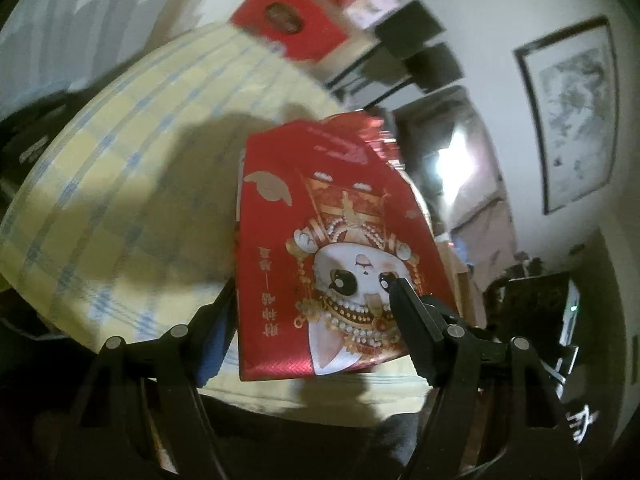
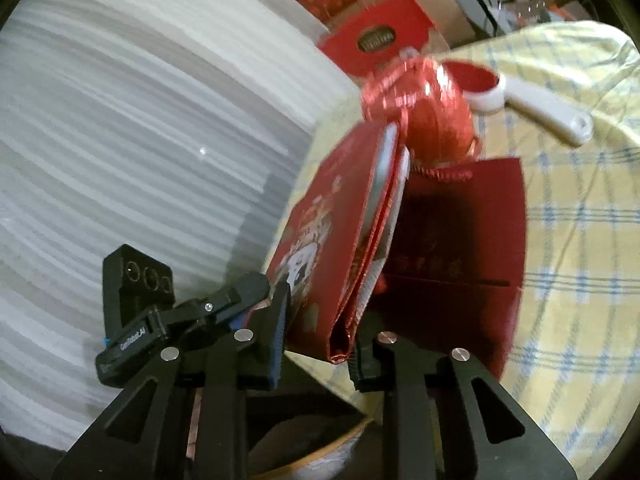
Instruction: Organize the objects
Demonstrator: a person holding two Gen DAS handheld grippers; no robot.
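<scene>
A stack of red envelopes (image 1: 320, 220) printed with a cartoon figure in a gold headdress hangs over the yellow checked tablecloth (image 1: 132, 168). In the right wrist view the same envelopes (image 2: 320, 248) stand edge-on, and my right gripper (image 2: 318, 340) is shut on their lower end, one pad on each face. My left gripper (image 1: 312, 300) stands wide around the envelopes. One of its fingers (image 1: 408, 320) lies in front of the printed face and the other sits by the left edge, with no clear squeeze. From the right wrist the left gripper (image 2: 256, 292) shows beside the envelopes.
A dark red paper bag (image 2: 460, 260) lies on the cloth behind the envelopes. Beyond it are a shiny red ribbon ball (image 2: 436, 120) and a white-handled tool (image 2: 544, 112). Red gift boxes (image 2: 376, 36) stand further back. A big white foam roll (image 2: 140, 120) fills the left.
</scene>
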